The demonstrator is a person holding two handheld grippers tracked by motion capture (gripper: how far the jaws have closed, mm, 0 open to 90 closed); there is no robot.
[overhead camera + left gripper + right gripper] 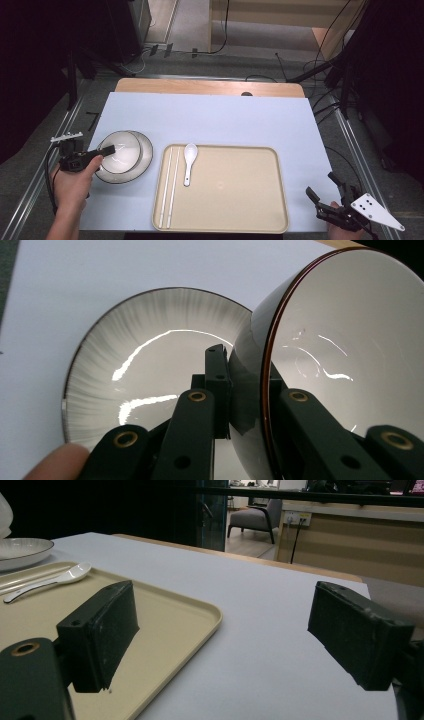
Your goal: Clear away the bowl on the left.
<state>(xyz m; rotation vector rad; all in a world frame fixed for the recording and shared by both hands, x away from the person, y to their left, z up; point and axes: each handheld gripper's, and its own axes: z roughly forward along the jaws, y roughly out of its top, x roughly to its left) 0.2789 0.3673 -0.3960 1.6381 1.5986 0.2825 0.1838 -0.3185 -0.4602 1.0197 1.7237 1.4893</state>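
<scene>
My left gripper (107, 150) is shut on the near-left rim of a white bowl (121, 151), one jaw inside and one outside. In the left gripper view the bowl (345, 335) hangs tilted above a grey-streaked plate (150, 355), with my left gripper (250, 385) pinching its dark, red-edged rim. The plate (145, 155) lies on the table left of a beige tray (235, 185). A white spoon (189, 161) and a pair of pale chopsticks (170, 185) lie in the tray's left part. My right gripper (321, 184) stands open and empty at the tray's near right corner.
The pale blue table (225, 120) has a wooden strip along its far edge. In the right gripper view my right gripper (220, 630) spans the tray's corner (200, 612), with the spoon (60, 577) and the plate (20, 550) farther off. Cables and dark stands ring the table.
</scene>
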